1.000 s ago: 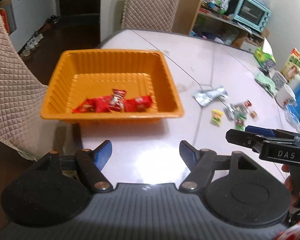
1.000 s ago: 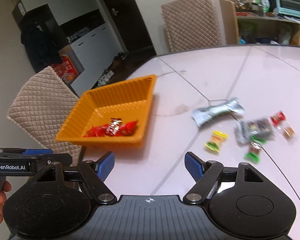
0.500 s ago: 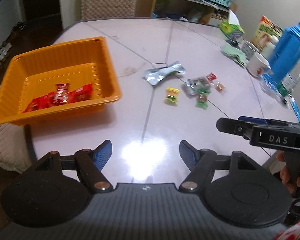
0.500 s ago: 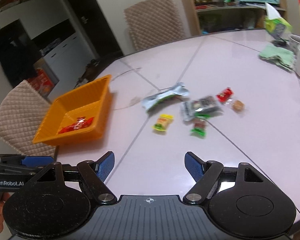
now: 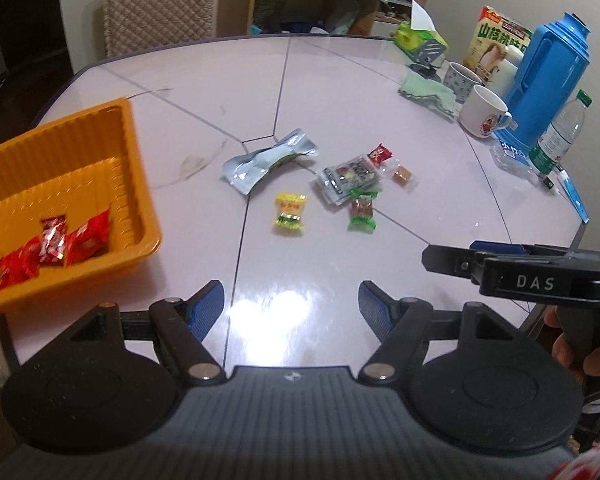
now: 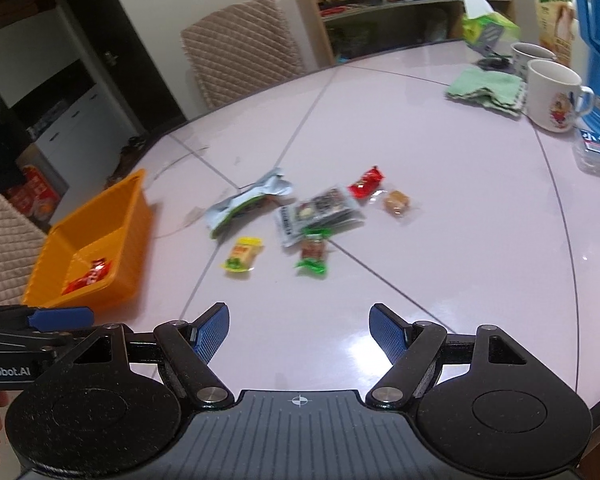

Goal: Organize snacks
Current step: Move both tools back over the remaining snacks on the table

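An orange tray [image 5: 132,168] at the table's left holds red snack packets [image 5: 52,240]; it also shows in the right wrist view [image 6: 132,216]. Loose snacks lie mid-table: a silver pouch [image 5: 268,160], a yellow candy [image 5: 289,211], a green-ended packet [image 5: 362,212], a dark flat pack [image 5: 348,178], a small red packet [image 5: 379,154] and a brown candy [image 5: 402,174]. The same cluster shows in the right wrist view around the dark pack [image 6: 320,216]. My left gripper [image 5: 291,308] and right gripper [image 6: 299,332] are both open and empty, above the table's near side.
Two mugs [image 5: 482,116], a green cloth [image 5: 428,94], a blue thermos [image 5: 548,68], a water bottle [image 5: 558,138], a tissue box [image 5: 420,40] and a carton [image 5: 496,40] stand at the right. A quilted chair [image 6: 240,48] is at the far side.
Both grippers have swung right, from facing the orange tray to facing the loose snacks in mid-table. Both stay open and empty.
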A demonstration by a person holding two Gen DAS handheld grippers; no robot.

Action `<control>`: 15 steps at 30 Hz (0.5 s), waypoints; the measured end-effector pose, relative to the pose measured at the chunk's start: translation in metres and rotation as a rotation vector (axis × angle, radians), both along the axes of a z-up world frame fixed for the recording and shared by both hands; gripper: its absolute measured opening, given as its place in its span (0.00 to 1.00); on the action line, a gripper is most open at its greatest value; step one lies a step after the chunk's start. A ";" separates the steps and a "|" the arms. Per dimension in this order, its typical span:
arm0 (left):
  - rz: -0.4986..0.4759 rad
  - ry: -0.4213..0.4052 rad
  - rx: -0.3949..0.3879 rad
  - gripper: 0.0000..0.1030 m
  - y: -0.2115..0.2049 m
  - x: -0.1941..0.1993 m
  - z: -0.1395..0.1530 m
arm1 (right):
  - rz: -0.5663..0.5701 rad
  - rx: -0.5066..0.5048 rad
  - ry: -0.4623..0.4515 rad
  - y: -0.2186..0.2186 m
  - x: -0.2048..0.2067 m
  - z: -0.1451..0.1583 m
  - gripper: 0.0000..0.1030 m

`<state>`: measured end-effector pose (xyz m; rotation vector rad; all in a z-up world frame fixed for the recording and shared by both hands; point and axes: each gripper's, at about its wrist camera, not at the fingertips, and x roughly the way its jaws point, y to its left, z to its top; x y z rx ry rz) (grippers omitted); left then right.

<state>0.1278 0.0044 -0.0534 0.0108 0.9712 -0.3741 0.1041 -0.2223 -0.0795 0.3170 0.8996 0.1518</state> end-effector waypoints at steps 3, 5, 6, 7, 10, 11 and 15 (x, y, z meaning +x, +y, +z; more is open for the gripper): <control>-0.021 -0.009 0.006 0.69 -0.006 0.010 -0.002 | -0.018 -0.017 -0.002 -0.002 0.007 -0.004 0.75; -0.035 -0.017 0.015 0.69 -0.011 0.018 -0.005 | -0.023 -0.031 -0.009 -0.002 0.012 -0.007 0.75; -0.039 -0.019 0.018 0.69 -0.012 0.021 -0.006 | -0.024 -0.037 -0.011 -0.002 0.015 -0.008 0.75; -0.041 -0.021 0.020 0.69 -0.013 0.025 -0.007 | -0.023 -0.042 -0.013 -0.001 0.018 -0.010 0.75; -0.045 -0.023 0.025 0.69 -0.015 0.037 -0.011 | -0.023 -0.052 -0.019 0.001 0.028 -0.015 0.74; -0.047 -0.025 0.030 0.69 -0.016 0.041 -0.012 | -0.022 -0.057 -0.021 0.002 0.031 -0.016 0.74; -0.057 -0.028 0.048 0.69 -0.017 0.054 -0.017 | -0.010 -0.079 -0.022 0.010 0.045 -0.024 0.74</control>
